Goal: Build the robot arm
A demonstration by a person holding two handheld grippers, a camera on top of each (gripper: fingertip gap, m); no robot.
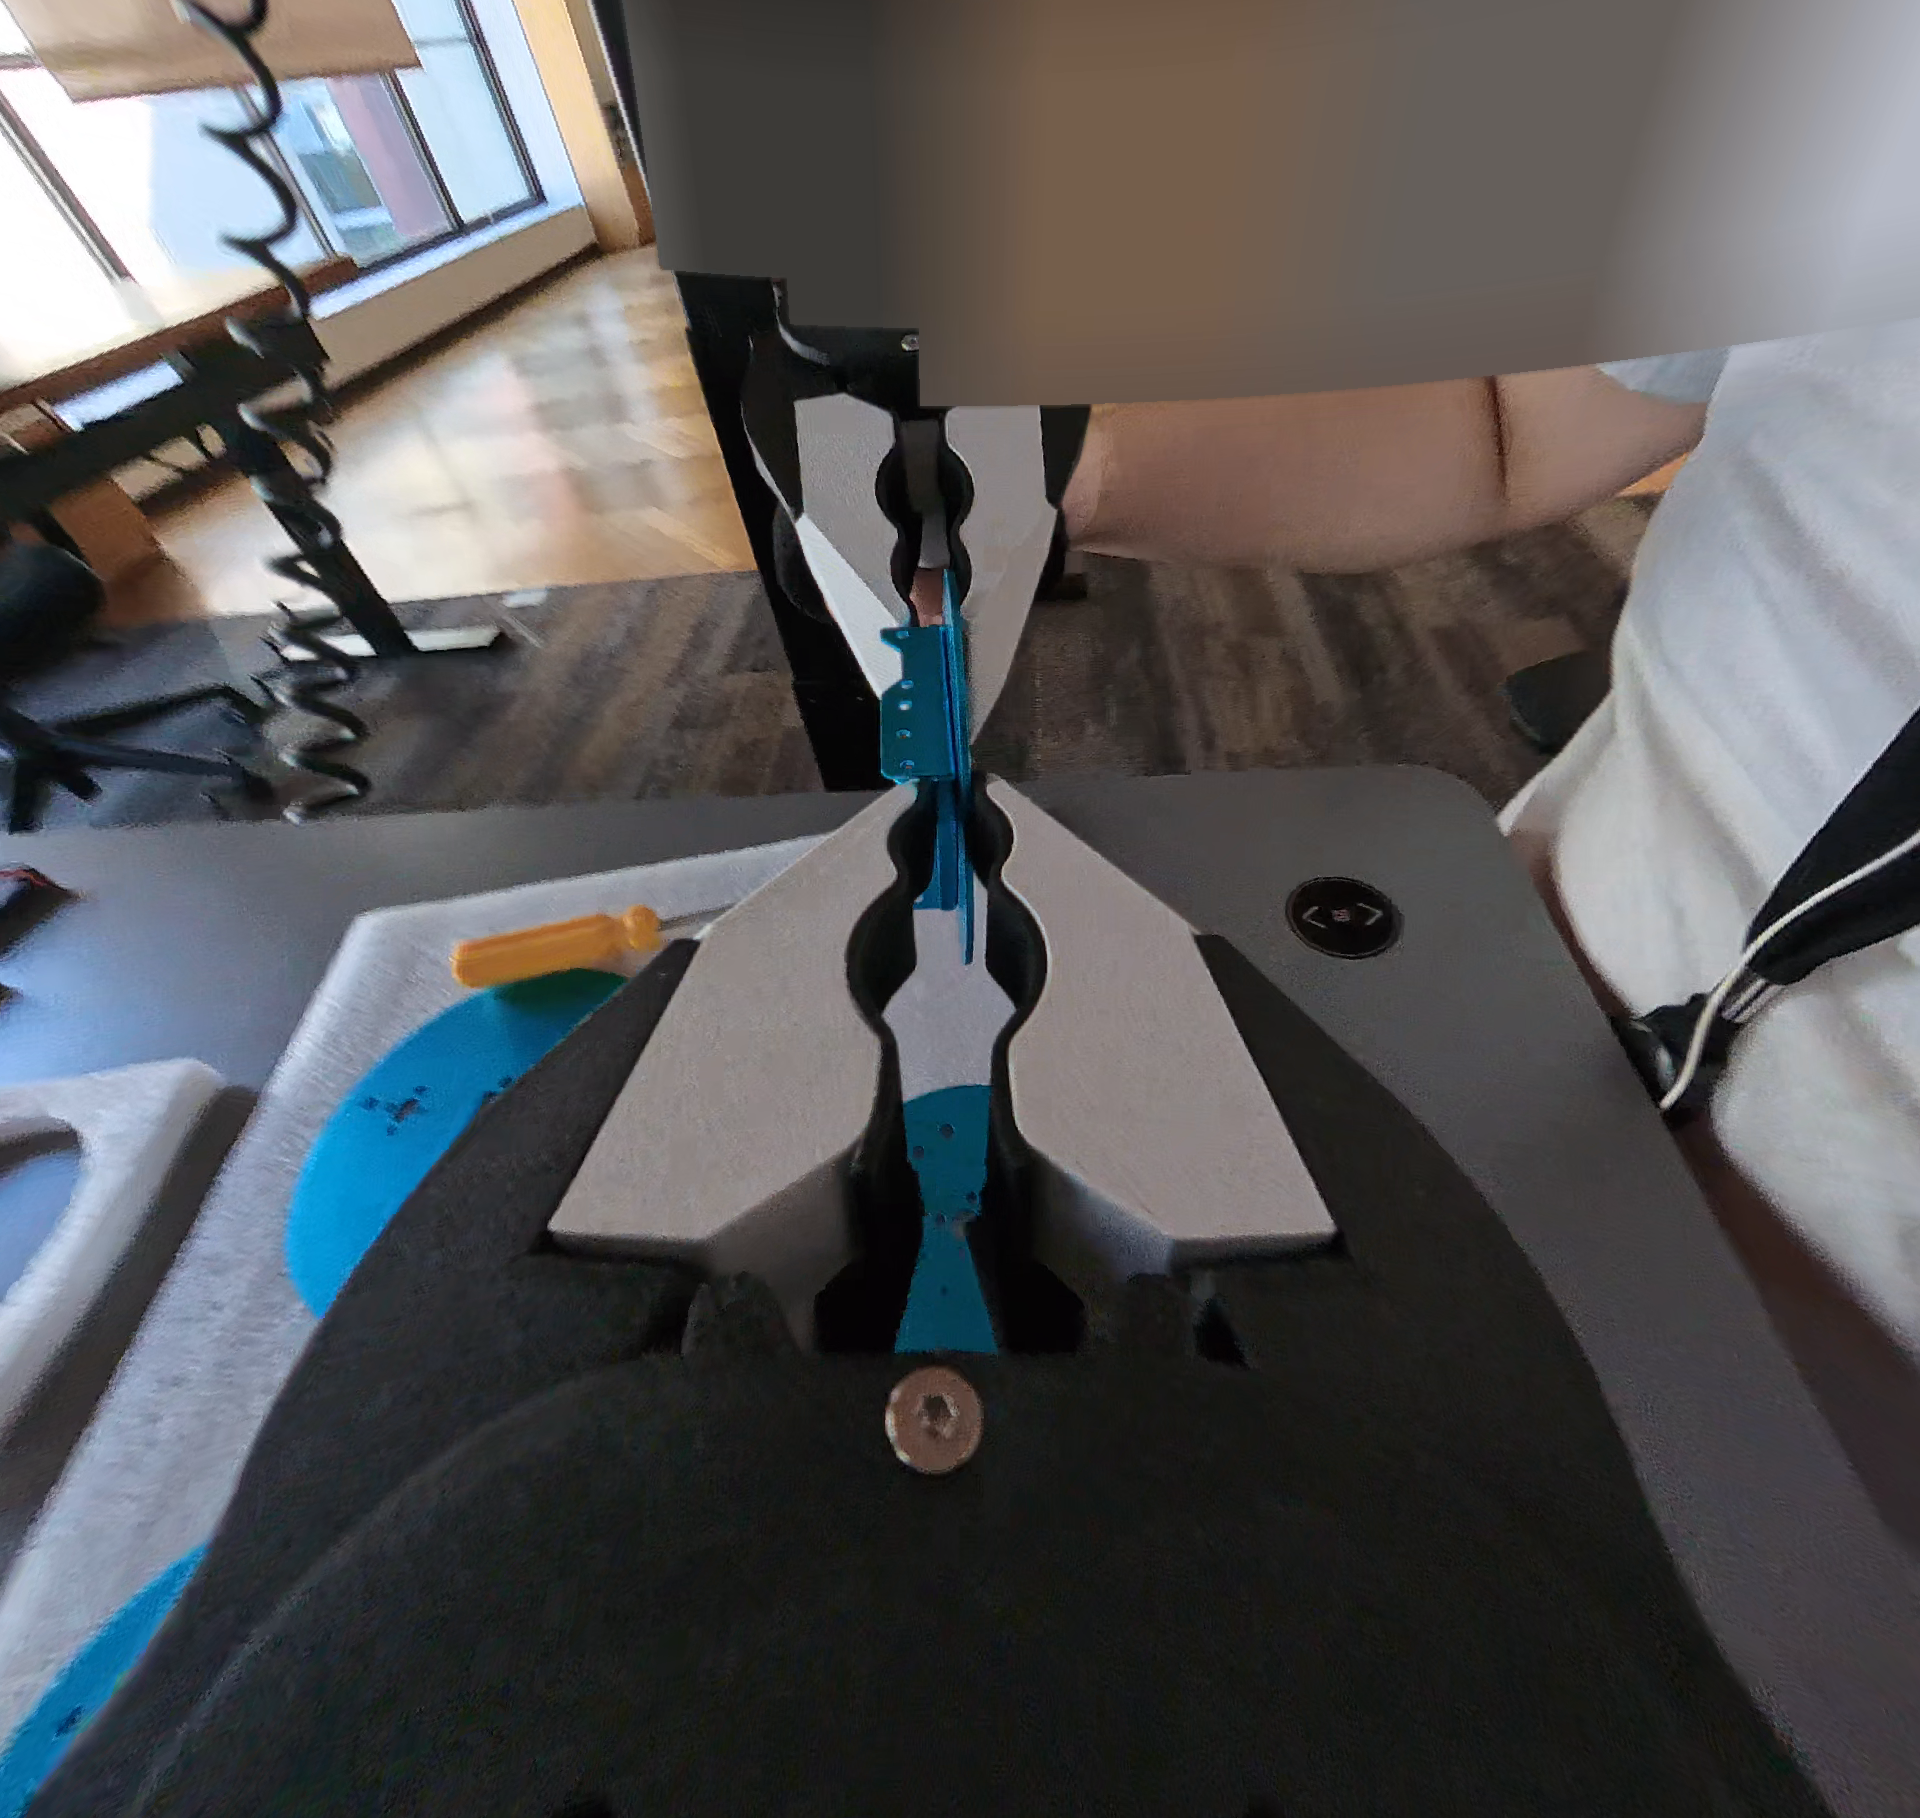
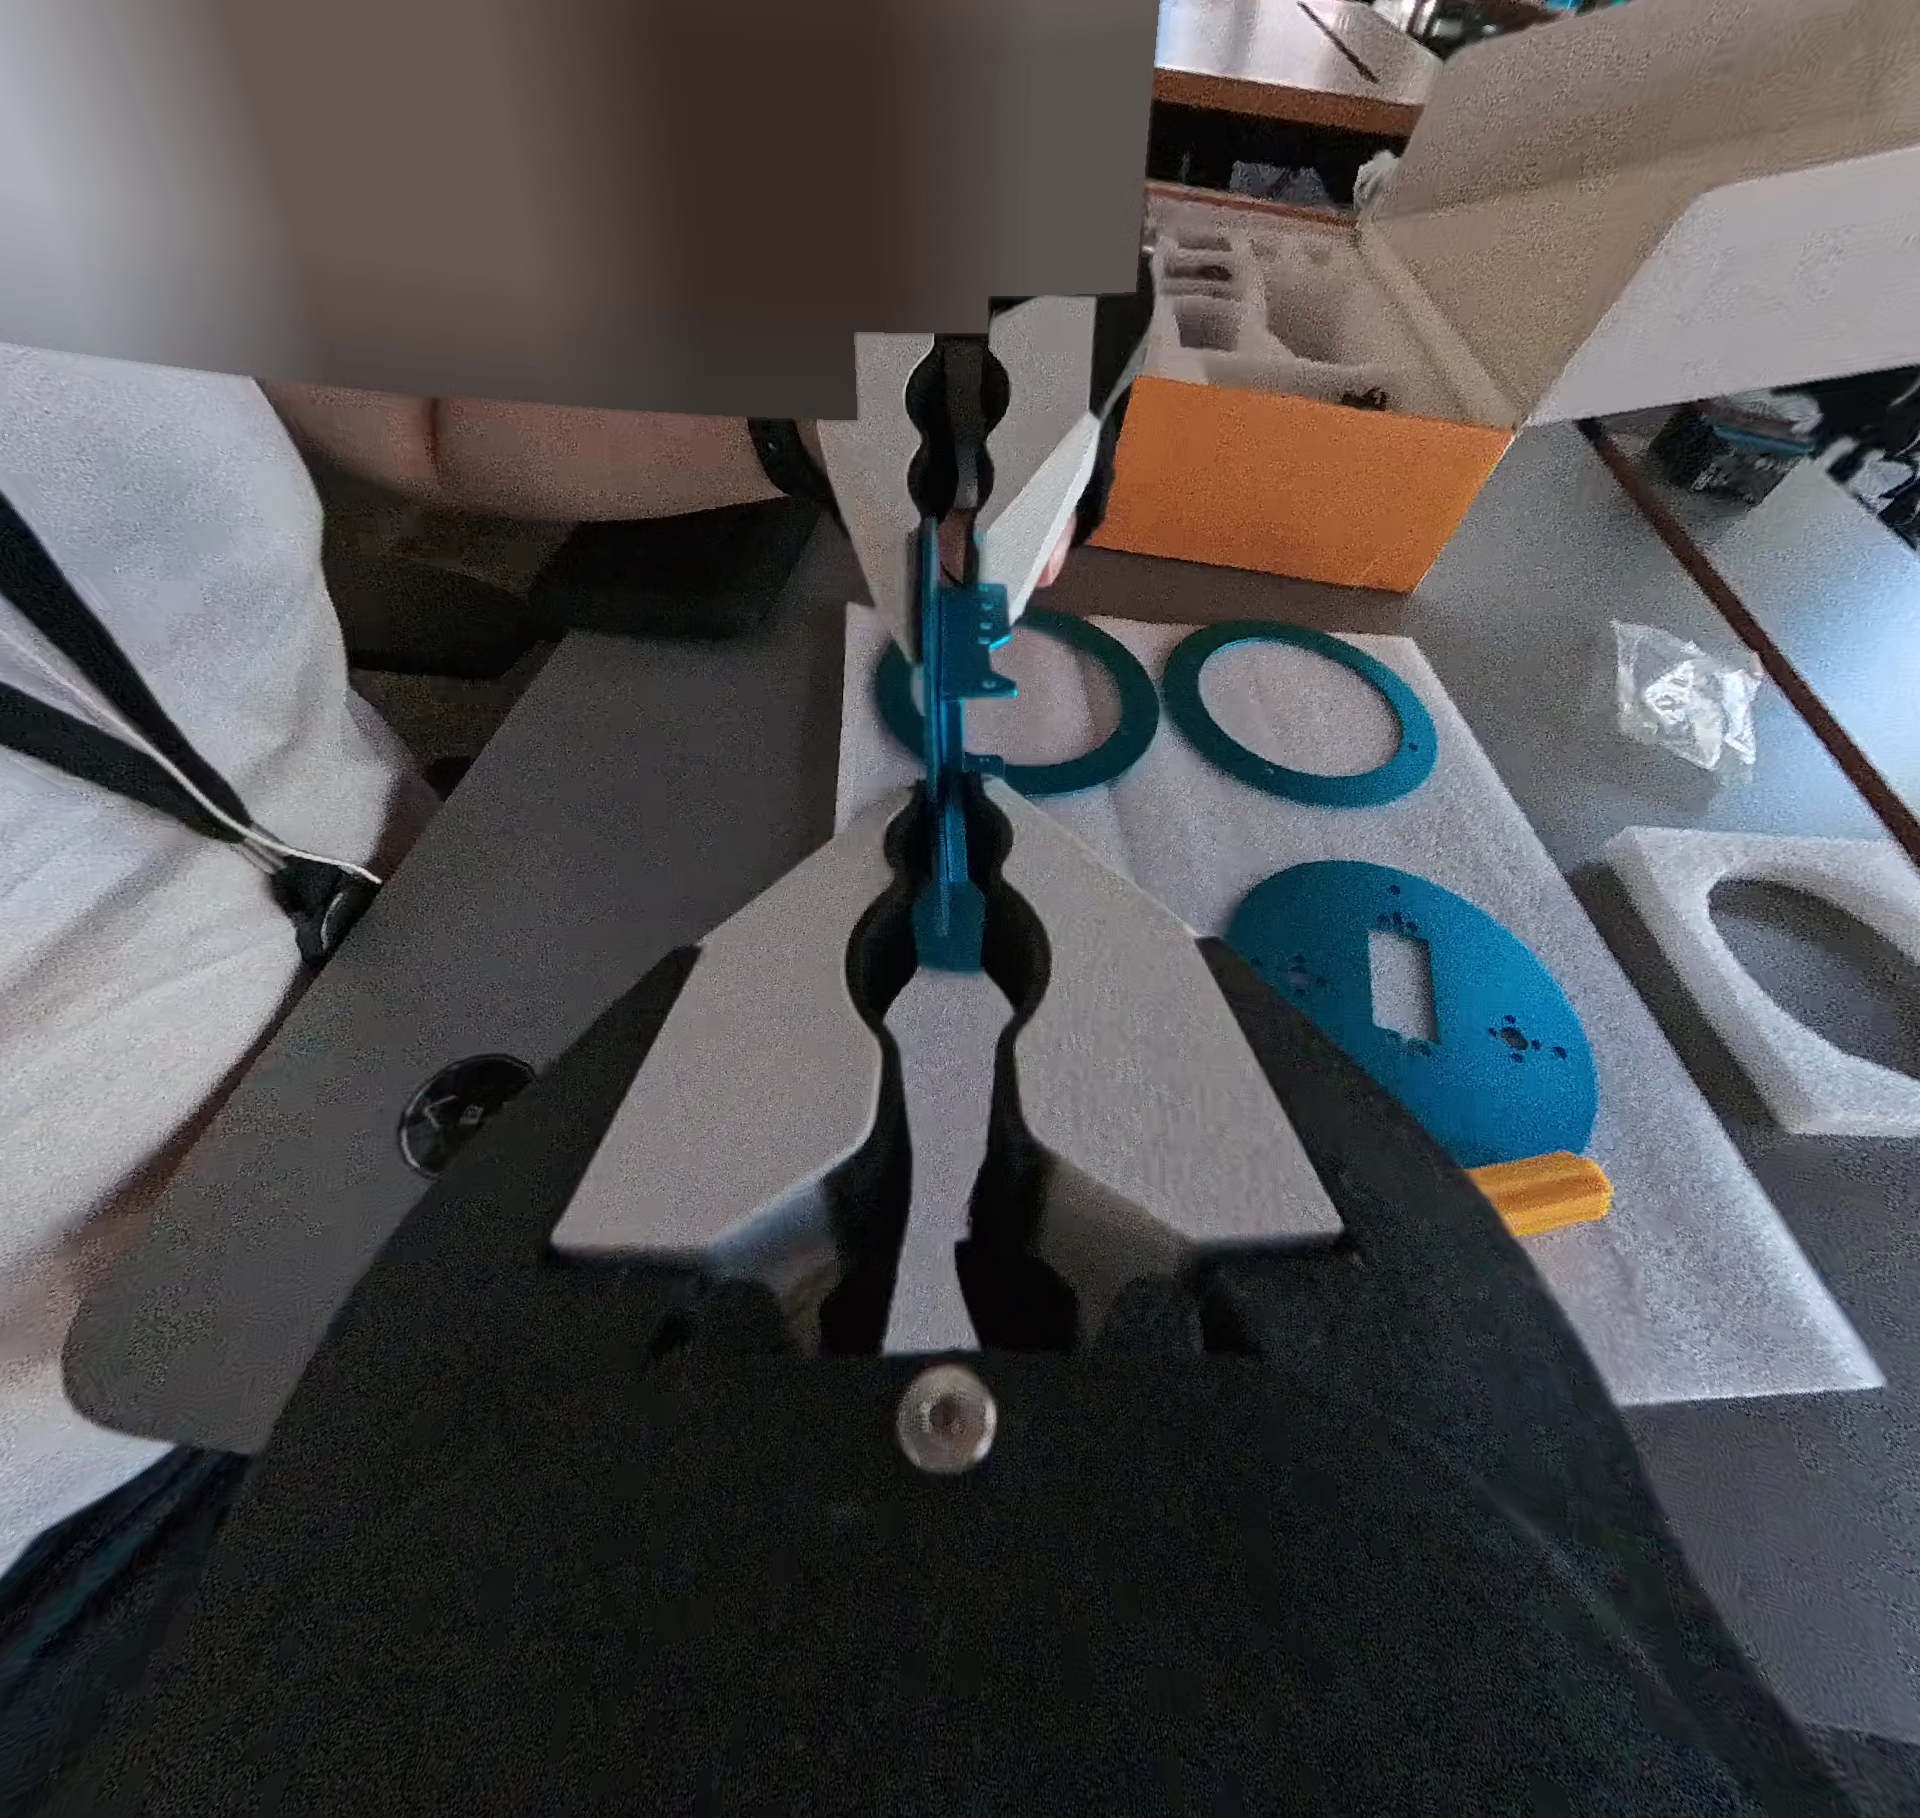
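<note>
A thin blue metal plate with a small holed bracket (image 1: 916, 703) on its side is held edge-on in the air between both grippers. My left gripper (image 1: 951, 794) is shut on one end of the plate (image 1: 948, 864). My right gripper (image 1: 935, 610) faces it from the far side and is shut on the other end. In the right wrist view my right gripper (image 2: 951, 800) pinches the plate (image 2: 948, 921), the bracket (image 2: 982, 625) sticks out to the right, and the left gripper (image 2: 940, 563) grips the far end.
On a white foam sheet (image 2: 1558, 1269) lie two blue rings (image 2: 1304, 788), a blue round plate (image 2: 1413, 1020) and an orange-handled screwdriver (image 1: 551, 947). An orange box (image 2: 1278, 490), a foam cutout (image 2: 1662, 864) and a parts bag (image 2: 1688, 698) stand around. A person in white (image 1: 1766, 729) sits close. Both grippers' tips are close together, under 4 cm apart.
</note>
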